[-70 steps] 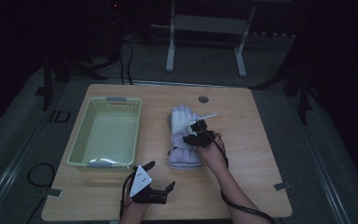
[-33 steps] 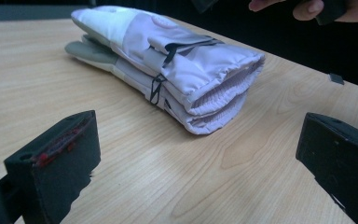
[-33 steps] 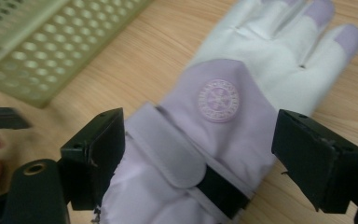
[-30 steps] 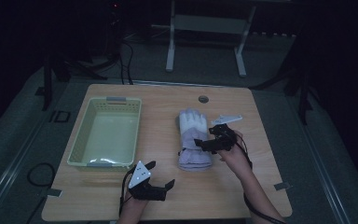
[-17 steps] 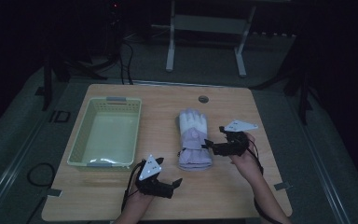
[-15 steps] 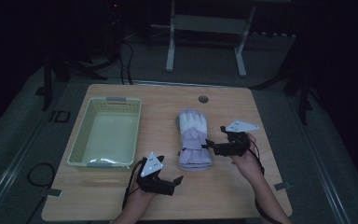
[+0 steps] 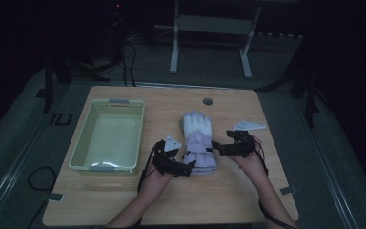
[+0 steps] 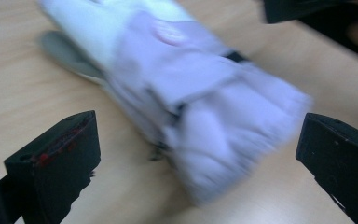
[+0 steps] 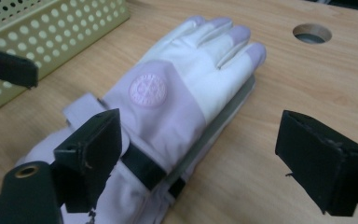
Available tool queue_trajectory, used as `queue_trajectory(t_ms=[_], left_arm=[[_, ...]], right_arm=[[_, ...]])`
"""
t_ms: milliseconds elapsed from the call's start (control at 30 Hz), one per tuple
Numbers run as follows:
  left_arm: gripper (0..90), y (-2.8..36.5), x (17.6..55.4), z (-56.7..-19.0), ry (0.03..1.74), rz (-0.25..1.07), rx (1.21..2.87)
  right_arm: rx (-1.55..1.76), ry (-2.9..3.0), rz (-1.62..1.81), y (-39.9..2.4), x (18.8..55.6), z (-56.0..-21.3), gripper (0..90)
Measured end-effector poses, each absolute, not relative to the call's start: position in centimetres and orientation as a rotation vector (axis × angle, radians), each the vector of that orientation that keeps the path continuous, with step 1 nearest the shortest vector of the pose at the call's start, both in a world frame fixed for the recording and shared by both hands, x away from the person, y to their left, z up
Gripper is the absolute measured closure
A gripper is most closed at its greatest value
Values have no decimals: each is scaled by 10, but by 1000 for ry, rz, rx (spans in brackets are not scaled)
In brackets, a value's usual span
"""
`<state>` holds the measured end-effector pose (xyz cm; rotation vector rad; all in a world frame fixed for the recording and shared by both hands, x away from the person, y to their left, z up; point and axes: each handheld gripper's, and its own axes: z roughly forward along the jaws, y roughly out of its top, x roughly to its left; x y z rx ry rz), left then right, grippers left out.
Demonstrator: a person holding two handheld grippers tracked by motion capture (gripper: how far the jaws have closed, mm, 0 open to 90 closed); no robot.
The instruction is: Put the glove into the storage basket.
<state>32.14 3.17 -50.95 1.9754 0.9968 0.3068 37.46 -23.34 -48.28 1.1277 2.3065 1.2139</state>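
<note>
Dim room around a wooden table point(image 7: 124, 200), seen from above. Pale green basket point(image 7: 83, 148) at left; lavender-and-white glove point(image 7: 198, 143) lying flat at centre, fingertips toward the far edge. Left gripper point(image 7: 190, 166) at the glove's near left cuff corner, right gripper point(image 7: 215, 146) just beside its right edge.

Left gripper view: blurred glove cuff between two wide-spread black jaws, untouched.

Right gripper view: jaws spread wide as well, left jaw over the cuff strap, round table hole point(image 9: 312, 33) beyond.

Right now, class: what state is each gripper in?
Left gripper: open, jaws apart at the glove cuff, holding nothing.
Right gripper: open, jaws apart beside the glove, holding nothing.
</note>
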Motion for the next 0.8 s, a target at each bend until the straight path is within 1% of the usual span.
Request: queue_trajectory(t_ms=[33,67,133,233,267,300,400,433,467,567,600,633,733,800], left_arm=[[0,30,326,-508,1011,306,1980],[0,30,326,-508,1011,306,1980],[0,27,336,-506,1065,258,1968],[0,24,340,-510,1088,235,1973],[17,24,340,-513,1092,224,1968],[76,24,340,-516,1105,205,1962],[93,23,341,-528,1154,171,1962],[126,23,341,-528,1154,171,1962],[142,23,342,-535,1175,137,1949],[158,22,342,-542,1199,110,1949],[169,21,342,-547,1206,94,1946],[170,21,342,-550,1206,85,1944],[182,23,344,-555,1209,54,1940],[183,27,348,-563,1216,-9,1909]], right_arm=[[1139,2296,1215,-232,377,-482,194],[1139,2296,1215,-232,377,-482,194],[1163,2281,1212,-227,384,-482,222],[1199,2287,1196,-223,391,-487,232],[1210,2293,1196,-222,393,-490,232],[1223,2293,1183,-221,394,-494,232],[1257,2318,1178,-218,397,-505,231],[1257,2318,1178,-218,397,-505,231],[1285,2346,1188,-217,397,-514,221],[1313,2361,1193,-217,398,-522,238],[1361,2374,1213,-218,400,-528,301],[1373,2391,1231,-219,400,-532,324],[1398,2412,1230,-218,401,-537,351],[1446,2435,1256,-221,403,-543,368]])
